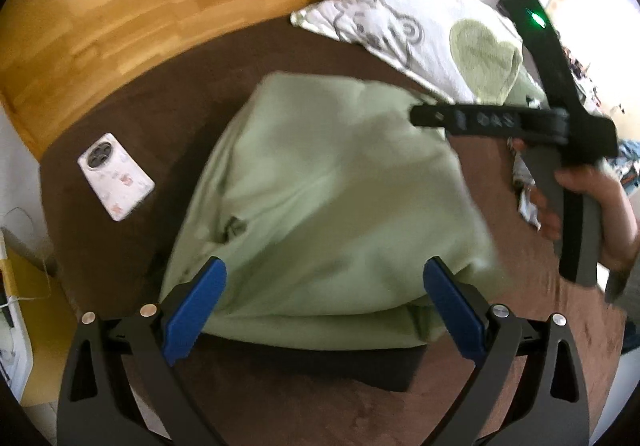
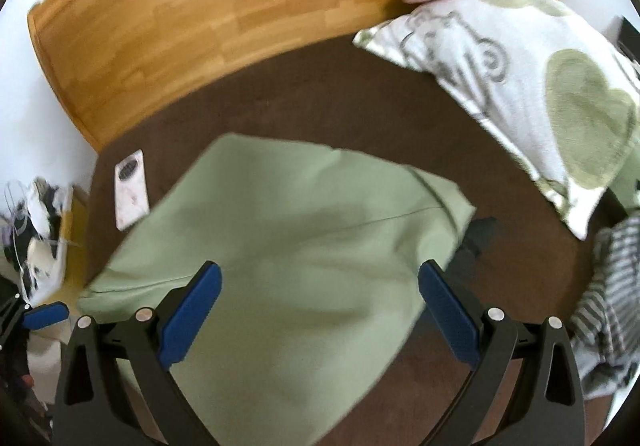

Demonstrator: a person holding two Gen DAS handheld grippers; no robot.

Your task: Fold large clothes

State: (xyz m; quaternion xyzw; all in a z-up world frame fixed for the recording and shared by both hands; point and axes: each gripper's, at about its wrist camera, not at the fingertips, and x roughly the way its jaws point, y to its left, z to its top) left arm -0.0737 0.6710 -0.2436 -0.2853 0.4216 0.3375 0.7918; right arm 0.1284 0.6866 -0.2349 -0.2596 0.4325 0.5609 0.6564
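The bed (image 2: 320, 117), covered in brown fabric, backs onto a wooden headboard (image 2: 208, 5). The green garment (image 1: 320, 197) lies folded at mid-bed, beside a white phone (image 1: 115, 181) and near a patterned pillow (image 2: 520, 77). Your left gripper (image 1: 324, 302) and right gripper (image 2: 320, 306) hover above the garment, fingers spread wide, grasping nothing.

Both wrist cameras look steeply down, close over the bed (image 1: 120, 117). They share the green garment (image 1: 320, 185), headboard (image 2: 200, 25) and pillow (image 2: 540, 85).
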